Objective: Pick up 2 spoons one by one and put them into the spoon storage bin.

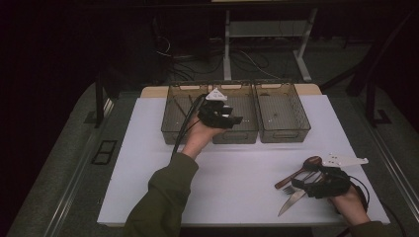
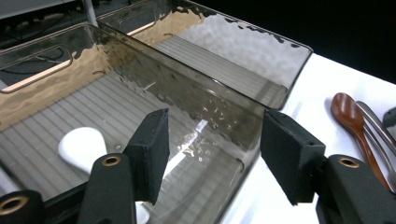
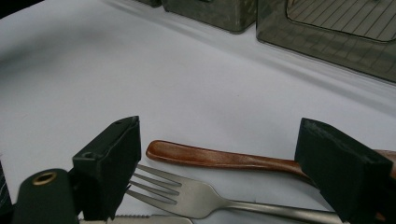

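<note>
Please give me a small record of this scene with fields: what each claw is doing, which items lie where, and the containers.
left claw: open, nothing between the jaws, above the middle bin
white spoon: lying inside the middle bin
right claw: open, low over the cutlery
wooden spoon: on the white table
fork: beside the wooden spoon
knife: next to the fork
bins: three, side by side
</note>
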`<state>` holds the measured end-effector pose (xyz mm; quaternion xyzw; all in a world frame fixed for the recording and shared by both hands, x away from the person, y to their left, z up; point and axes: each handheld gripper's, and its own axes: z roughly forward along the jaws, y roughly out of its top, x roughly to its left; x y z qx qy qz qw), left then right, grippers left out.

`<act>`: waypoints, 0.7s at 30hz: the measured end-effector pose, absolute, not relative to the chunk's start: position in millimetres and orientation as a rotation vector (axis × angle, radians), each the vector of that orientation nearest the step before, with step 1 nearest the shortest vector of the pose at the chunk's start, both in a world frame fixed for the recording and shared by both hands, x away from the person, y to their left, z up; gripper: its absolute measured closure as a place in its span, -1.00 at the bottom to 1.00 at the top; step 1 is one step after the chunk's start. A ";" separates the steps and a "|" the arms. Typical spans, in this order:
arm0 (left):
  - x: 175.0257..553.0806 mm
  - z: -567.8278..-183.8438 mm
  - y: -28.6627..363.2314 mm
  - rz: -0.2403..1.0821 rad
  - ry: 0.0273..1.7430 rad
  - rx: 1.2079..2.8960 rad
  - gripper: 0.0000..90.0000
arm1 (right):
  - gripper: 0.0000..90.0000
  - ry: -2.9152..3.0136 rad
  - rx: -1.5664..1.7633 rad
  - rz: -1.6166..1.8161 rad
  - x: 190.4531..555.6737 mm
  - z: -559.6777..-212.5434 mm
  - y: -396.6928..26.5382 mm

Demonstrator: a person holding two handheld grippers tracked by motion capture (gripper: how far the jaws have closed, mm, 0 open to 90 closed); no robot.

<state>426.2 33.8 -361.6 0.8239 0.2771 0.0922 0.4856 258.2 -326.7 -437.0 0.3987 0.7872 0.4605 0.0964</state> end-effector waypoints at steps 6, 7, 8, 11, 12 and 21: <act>409.2 -362.8 47.0 0.242 0.657 2.001 -0.19 | -0.69 2.316 1.183 1.380 258.4 -437.1 -325.7; 405.7 -363.4 48.8 0.248 0.656 1.996 -0.20 | -0.69 2.313 1.182 1.386 258.6 -437.1 -325.4; 402.5 -363.6 50.8 0.250 0.651 2.000 -0.21 | -0.69 2.311 1.183 1.387 258.7 -437.0 -325.0; 392.2 -364.0 56.9 0.256 0.637 1.996 -0.24 | -0.73 2.308 1.186 1.395 258.7 -436.8 -323.6; 388.5 -363.9 58.8 0.258 0.638 1.992 -0.24 | -0.74 2.310 1.183 1.394 258.8 -436.8 -323.2; 358.9 -368.6 76.5 0.267 0.614 2.003 -0.34 | -0.74 2.277 1.191 1.365 258.8 -436.0 -318.2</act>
